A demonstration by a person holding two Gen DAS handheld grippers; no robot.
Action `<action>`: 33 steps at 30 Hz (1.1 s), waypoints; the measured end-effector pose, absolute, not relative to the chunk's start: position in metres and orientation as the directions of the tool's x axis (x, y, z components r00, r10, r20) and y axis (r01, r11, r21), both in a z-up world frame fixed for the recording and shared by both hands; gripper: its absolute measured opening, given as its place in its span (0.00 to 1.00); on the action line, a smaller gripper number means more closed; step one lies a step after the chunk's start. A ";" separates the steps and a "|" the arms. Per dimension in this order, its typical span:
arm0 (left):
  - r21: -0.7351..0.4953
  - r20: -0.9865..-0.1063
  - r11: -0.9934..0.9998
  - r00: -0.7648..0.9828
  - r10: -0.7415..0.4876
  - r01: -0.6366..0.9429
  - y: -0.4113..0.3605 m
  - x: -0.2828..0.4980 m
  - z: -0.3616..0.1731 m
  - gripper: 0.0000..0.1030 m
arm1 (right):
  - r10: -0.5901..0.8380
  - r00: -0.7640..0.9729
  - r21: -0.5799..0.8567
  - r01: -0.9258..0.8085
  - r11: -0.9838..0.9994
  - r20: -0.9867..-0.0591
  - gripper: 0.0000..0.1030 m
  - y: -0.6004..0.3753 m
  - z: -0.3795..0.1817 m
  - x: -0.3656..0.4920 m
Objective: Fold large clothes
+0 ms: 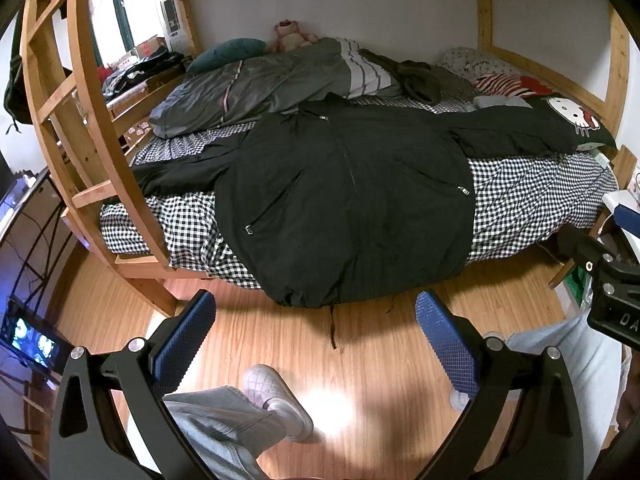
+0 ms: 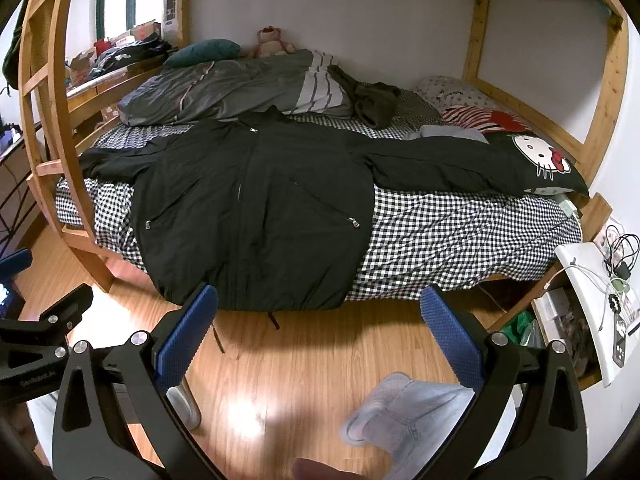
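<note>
A large black zip jacket [image 1: 344, 196] lies spread flat, front up, on a checkered bed [image 1: 532, 196], sleeves out to both sides, its hem hanging over the near edge. It also shows in the right wrist view [image 2: 248, 208]. My left gripper [image 1: 316, 320] is open and empty, held over the wooden floor in front of the hem. My right gripper [image 2: 320, 316] is open and empty, also short of the bed edge. Part of the right gripper shows at the right edge of the left wrist view [image 1: 608, 280].
A grey duvet [image 1: 256, 88], pillows and a Hello Kitty cushion [image 1: 568, 114] lie behind the jacket. Wooden bunk posts and a ladder [image 1: 92, 128] stand at the left. A white side table [image 2: 596, 296] with cables stands at the right. The person's feet [image 1: 276, 400] are below.
</note>
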State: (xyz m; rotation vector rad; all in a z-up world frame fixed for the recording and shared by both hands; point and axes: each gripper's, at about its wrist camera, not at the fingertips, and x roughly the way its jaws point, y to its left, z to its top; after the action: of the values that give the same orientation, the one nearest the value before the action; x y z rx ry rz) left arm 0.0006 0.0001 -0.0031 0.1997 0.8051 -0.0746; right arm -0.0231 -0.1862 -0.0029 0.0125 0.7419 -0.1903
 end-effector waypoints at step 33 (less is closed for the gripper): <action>0.203 -0.714 0.977 0.693 0.104 0.062 0.006 0.062 -0.004 0.96 | -0.121 0.728 -0.068 0.102 0.992 -0.675 0.97 -0.175 -0.005 0.052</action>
State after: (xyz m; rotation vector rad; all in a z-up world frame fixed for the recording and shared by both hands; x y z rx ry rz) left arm 0.0619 0.0056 -0.0040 0.2184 0.8070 0.0236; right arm 0.0522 -0.1751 -0.0051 -0.0272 0.7455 -0.1228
